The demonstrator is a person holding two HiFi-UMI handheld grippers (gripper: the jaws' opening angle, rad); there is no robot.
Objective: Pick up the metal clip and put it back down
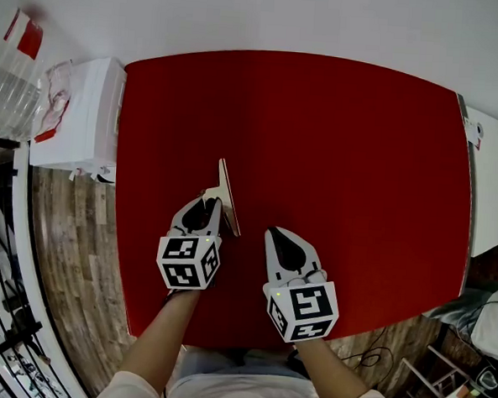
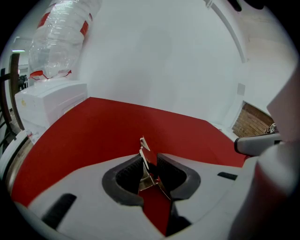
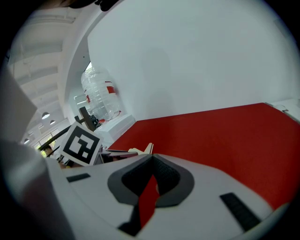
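Observation:
The metal clip (image 1: 229,198) is a thin pale spring clip standing on edge on the red table (image 1: 345,141), its long handle pointing away from me. My left gripper (image 1: 209,203) sits around its near end. In the left gripper view the clip (image 2: 149,169) stands between the jaws with a dark gap on its left side, so the left gripper (image 2: 149,158) is open around it. To the right, my right gripper (image 1: 275,232) hovers over bare table with its tips together, empty. The right gripper view shows the clip's tip (image 3: 146,149) just left of the shut right gripper (image 3: 152,159).
A white cabinet (image 1: 79,116) stands off the table's left edge with a clear plastic bottle (image 1: 10,83) beside it. Another white unit (image 1: 495,188) borders the right edge. Wooden floor (image 1: 77,251) lies beyond the near left edge.

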